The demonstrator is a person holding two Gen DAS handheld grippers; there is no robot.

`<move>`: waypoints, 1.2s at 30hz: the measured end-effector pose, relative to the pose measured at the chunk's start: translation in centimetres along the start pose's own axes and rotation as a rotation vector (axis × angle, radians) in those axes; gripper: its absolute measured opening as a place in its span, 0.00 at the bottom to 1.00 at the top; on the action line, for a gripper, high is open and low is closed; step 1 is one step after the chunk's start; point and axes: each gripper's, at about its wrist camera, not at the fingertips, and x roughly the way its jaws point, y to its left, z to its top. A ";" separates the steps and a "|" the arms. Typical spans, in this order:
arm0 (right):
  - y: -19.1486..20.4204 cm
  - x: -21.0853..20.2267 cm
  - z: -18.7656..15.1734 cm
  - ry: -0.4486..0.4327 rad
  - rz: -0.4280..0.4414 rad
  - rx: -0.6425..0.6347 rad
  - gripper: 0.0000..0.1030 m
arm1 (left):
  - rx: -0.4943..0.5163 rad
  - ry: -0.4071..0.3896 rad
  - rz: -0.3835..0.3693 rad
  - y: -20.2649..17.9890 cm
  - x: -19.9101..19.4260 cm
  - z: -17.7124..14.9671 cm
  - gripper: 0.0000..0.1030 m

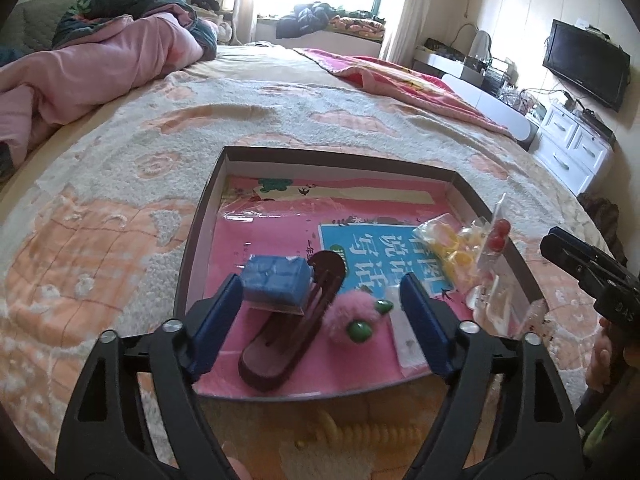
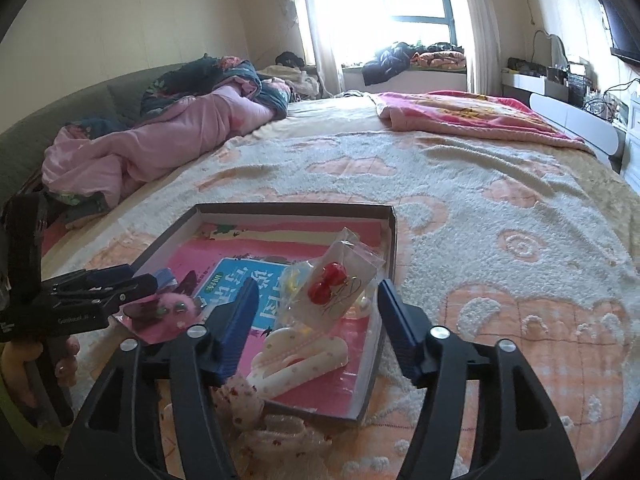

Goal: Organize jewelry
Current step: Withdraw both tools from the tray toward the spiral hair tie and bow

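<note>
On a bed spread with a nubbly cream-and-peach chenille bedspread (image 1: pixel 120 208) sits a shallow cardboard box lid (image 1: pixel 200 216), dark outside, white inside, with a glossy pink children's book (image 1: pixel 276 236) lying flat on its floor.

The left gripper (image 1: pixel 320 300) hangs over the near edge of that lid, its ribbed blue pads (image 1: pixel 218 320) spread wide and holding nothing. Just beyond the tip of its left pad lies a small blue cloth-covered block (image 1: pixel 276 280) with rounded corners. Between the jaws lies a long dark maroon hair clip (image 1: pixel 292 328), oval and hollow, slanting away, with a fluffy pink pom-pom hair clip (image 1: pixel 348 316) bearing shiny green beads touching its right side. A flat white card (image 1: pixel 408 336) lies against the inner face of the right pad. Beyond and to the right of that pad, crinkled clear plastic bags lean on the lid's right wall: one holding yellow rings (image 1: pixel 452 248), one holding red bead earrings (image 1: pixel 498 234).

The right gripper (image 2: pixel 314 320) hovers over the lid's near right corner, jaws likewise spread and empty. Between them lie the red earring bag (image 2: pixel 336 288) and, nearer, a cream pearly claw clip (image 2: pixel 296 360). Below the left pad, outside the lid, lies a frilly speckled fabric hair tie (image 2: pixel 244 396).
</note>
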 end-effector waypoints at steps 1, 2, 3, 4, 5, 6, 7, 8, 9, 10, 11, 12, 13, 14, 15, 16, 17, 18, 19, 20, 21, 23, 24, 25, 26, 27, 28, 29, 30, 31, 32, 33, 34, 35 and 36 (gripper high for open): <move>0.1 -0.3 -0.1 -0.005 -0.001 -0.002 0.62 | -0.001 -0.004 -0.003 0.0 -0.2 -0.1 0.77; 0.2 -0.5 -0.1 -0.007 -0.001 -0.005 0.62 | -0.002 -0.007 -0.004 -0.1 -0.4 -0.2 0.79; 0.3 -0.9 -0.1 -0.012 -0.005 -0.011 0.62 | -0.002 -0.012 -0.005 -0.2 -0.6 -0.4 0.80; 0.4 -1.1 -0.1 -0.017 -0.008 -0.016 0.63 | 0.000 -0.013 -0.006 -0.3 -0.7 -0.5 0.82; 0.5 -1.3 -0.1 -0.021 -0.010 -0.018 0.65 | 0.003 -0.017 -0.002 -0.4 -1.0 -0.7 0.83; 0.6 -1.6 -0.1 -0.026 -0.012 -0.021 0.66 | 0.004 -0.021 0.000 -0.4 -1.2 -0.8 0.85; 0.7 -1.8 -0.2 -0.029 -0.013 -0.021 0.68 | 0.004 -0.024 0.000 -0.5 -1.4 -0.9 0.87; 0.8 -2.0 -0.2 -0.033 -0.015 -0.021 0.69 | 0.002 -0.026 -0.001 -0.5 -1.6 -1.1 0.87; 0.9 -2.3 -0.2 -0.038 -0.014 -0.020 0.69 | 0.000 -0.028 -0.005 -0.5 -1.8 -1.2 0.88; 0.9 -2.6 -0.2 -0.042 -0.011 -0.019 0.70 | -0.001 -0.030 -0.005 -0.5 -1.9 -1.3 0.88; 1.0 -2.7 -0.2 -0.045 -0.012 -0.019 0.71 | 0.000 -0.033 -0.002 -0.5 -2.2 -1.5 0.88; 1.1 -3.0 -0.3 -0.051 -0.014 -0.020 0.71 | 0.002 -0.033 -0.002 -0.4 -2.3 -1.6 0.89; 1.2 -3.3 -0.4 -0.056 -0.014 -0.022 0.72 | 0.003 -0.034 -0.002 -0.4 -2.4 -1.7 0.89; 1.2 -3.4 -0.4 -0.057 -0.015 -0.023 0.72 | 0.004 -0.034 -0.002 -0.4 -2.5 -1.8 0.89; 1.3 -3.5 -0.4 -0.060 -0.015 -0.023 0.72 | 0.007 -0.034 -0.002 -0.3 -2.7 -1.9 0.89; 1.4 -3.7 -0.6 -0.061 -0.014 -0.022 0.72 | 0.010 -0.035 -0.003 -0.3 -2.8 -2.1 0.89; 1.5 -3.9 -0.7 -0.063 -0.013 -0.021 0.72 | 0.012 -0.036 -0.002 -0.3 -2.9 -2.2 0.89; 1.5 -4.0 -0.9 -0.063 -0.013 -0.020 0.72 | 0.014 -0.038 -0.001 -0.3 -3.1 -2.3 0.89; 1.5 -4.2 -1.1 -0.062 -0.011 -0.017 0.72 | 0.016 -0.038 -0.002 -0.3 -3.2 -2.4 0.89; 1.6 -4.3 -1.2 -0.061 -0.010 -0.017 0.73 | 0.018 -0.039 -0.002 -0.3 -3.3 -2.5 0.89; 1.7 -4.4 -1.4 -0.060 -0.010 -0.017 0.73 | 0.020 -0.041 -0.002 -0.3 -3.4 -2.7 0.89; 1.9 -4.4 -1.7 -0.055 -0.011 -0.021 0.73 | 0.024 -0.044 -0.003 -0.3 -3.7 -2.9 0.89; 2.0 -4.5 -1.9 -0.053 -0.011 -0.019 0.73 | 0.027 -0.044 -0.004 -0.3 -3.8 -3.1 0.89; 2.0 -4.5 -2.0 -0.050 -0.008 -0.017 0.73 | 0.028 -0.043 -0.003 -0.2 -4.0 -3.2 0.89; 2.0 -4.6 -2.1 -0.048 -0.004 -0.014 0.73 | 0.029 -0.044 -0.003 -0.2 -4.1 -3.4 0.89; 2.1 -4.6 -2.3 -0.046 0.005 -0.011 0.73 | 0.029 -0.043 -0.005 -0.1 -4.1 -3.4 0.89; 2.3 -4.6 -2.4 -0.044 0.010 -0.011 0.73 | 0.030 -0.044 -0.004 -0.1 -4.2 -3.5 0.89; 2.4 -4.6 -2.6 -0.042 0.010 -0.013 0.73 | 0.031 -0.043 -0.004 -0.1 -4.2 -3.6 0.89; 2.7 -4.6 -2.7 -0.039 0.008 -0.020 0.73 | 0.030 -0.041 -0.006 0.0 -4.2 -3.6 0.89; 2.9 -4.6 -2.8 -0.036 0.007 -0.024 0.73 | 0.031 -0.039 -0.005 0.0 -4.3 -3.8 0.89; 3.0 -4.6 -2.9 -0.033 0.007 -0.025 0.74 | 0.032 -0.038 -0.004 0.1 -4.4 -4.0 0.89; 3.2 -4.6 -3.1 -0.028 0.009 -0.024 0.74 | 0.033 -0.035 -0.006 0.1 -4.4 -4.2 0.89; 3.2 -4.5 -3.3 -0.020 0.009 -0.024 0.75 | 0.034 -0.032 -0.009 0.2 -4.4 -4.4 0.89; 3.3 -4.5 -3.5 -0.010 0.007 -0.024 0.75 | 0.037 -0.027 -0.013 0.2 -4.4 -4.6 0.89; 3.4 -4.4 -3.8 -0.002 0.005 -0.023 0.76 | 0.040 -0.020 -0.015 0.2 -4.4 -4.9 0.89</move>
